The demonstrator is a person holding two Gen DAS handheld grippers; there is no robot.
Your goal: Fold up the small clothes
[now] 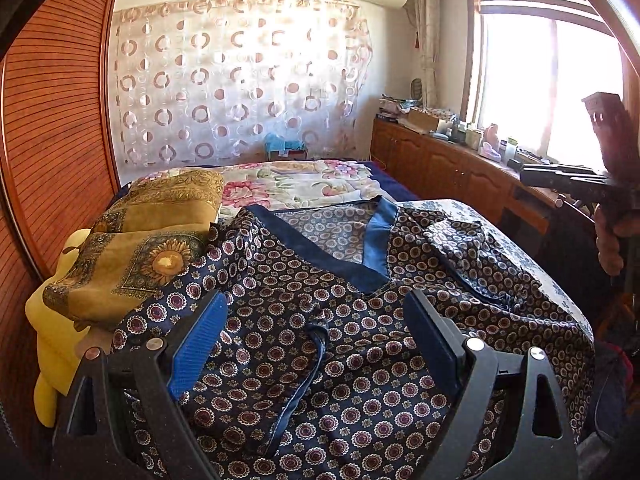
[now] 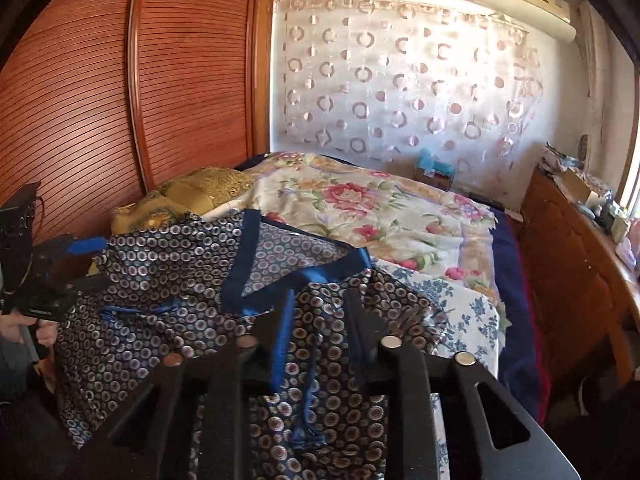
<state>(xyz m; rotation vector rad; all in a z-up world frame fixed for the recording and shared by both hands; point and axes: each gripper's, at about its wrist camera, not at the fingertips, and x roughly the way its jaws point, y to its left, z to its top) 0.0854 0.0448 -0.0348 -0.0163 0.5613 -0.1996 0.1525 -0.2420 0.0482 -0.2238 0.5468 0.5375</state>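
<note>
Left wrist view — thin, slippery navy patterned satin top [image 1: 320,280] spread limp at the bed's [image 1: 520,224] near edge.
Take hems, not middle — left gripper [image 1: 316,336] gapes empty; right gripper [image 2: 316,320] straddles cloth, grip unclear.

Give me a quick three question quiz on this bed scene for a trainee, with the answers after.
1. True or false: the left gripper has its jaws wide open above the navy circle-patterned satin top.
2. What lies beside the top, toward the wooden wardrobe? A gold sunflower-print folded cloth; B red towel; C white pillow.
3. Fill in: the top's blue-trimmed neckline is ___-shaped.
Key: 1 true; 2 A; 3 V.
</note>
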